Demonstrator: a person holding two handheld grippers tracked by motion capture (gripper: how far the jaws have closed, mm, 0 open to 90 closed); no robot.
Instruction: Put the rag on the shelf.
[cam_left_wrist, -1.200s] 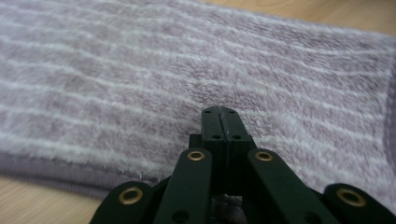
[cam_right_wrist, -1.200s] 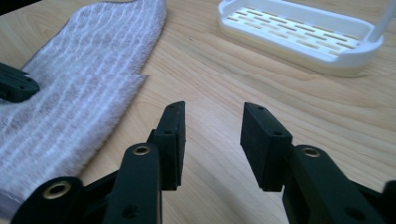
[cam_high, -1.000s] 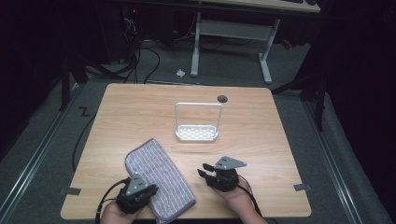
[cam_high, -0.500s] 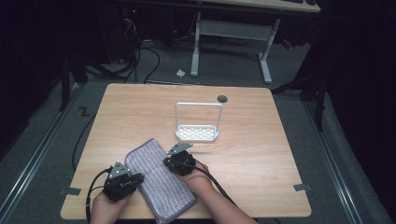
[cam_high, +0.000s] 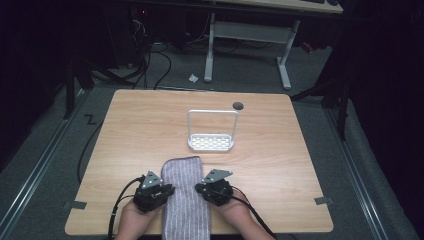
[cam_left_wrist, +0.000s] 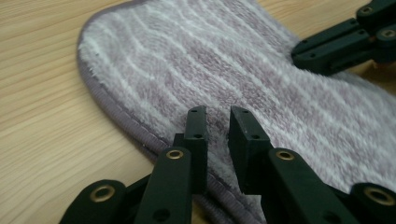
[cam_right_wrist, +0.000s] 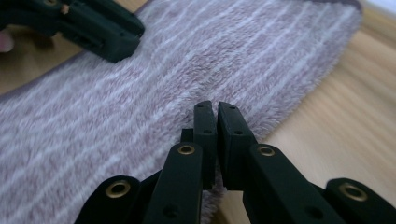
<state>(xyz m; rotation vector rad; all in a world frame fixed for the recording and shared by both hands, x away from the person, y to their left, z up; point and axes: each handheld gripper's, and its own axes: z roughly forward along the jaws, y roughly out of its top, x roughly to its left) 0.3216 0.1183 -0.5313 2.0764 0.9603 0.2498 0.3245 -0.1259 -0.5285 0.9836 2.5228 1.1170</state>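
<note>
A purple-grey striped towel (cam_high: 184, 200) lies flat and lengthwise at the table's near edge, its rounded far end toward the rack. My left gripper (cam_high: 168, 190) rests at the towel's left edge. In the left gripper view its jaws (cam_left_wrist: 219, 114) stand a narrow gap apart over the towel (cam_left_wrist: 210, 60) hem, with nothing pinched between them. My right gripper (cam_high: 199, 188) is at the towel's right edge. In the right gripper view its jaws (cam_right_wrist: 212, 108) are pressed together, tips lying on the towel (cam_right_wrist: 187, 60) near its border. Each gripper view shows the other gripper across the cloth.
A white wire rack (cam_high: 211, 142) with a tall handle stands just beyond the towel at the table's centre. A dark round hole (cam_high: 238, 106) sits near the far edge. Bare wooden tabletop (cam_high: 300, 160) extends to both sides.
The towel has swung from a diagonal lie to straight, pointing at the rack. Both grippers have shifted to face each other across it, left at its left edge, right at its right edge.
</note>
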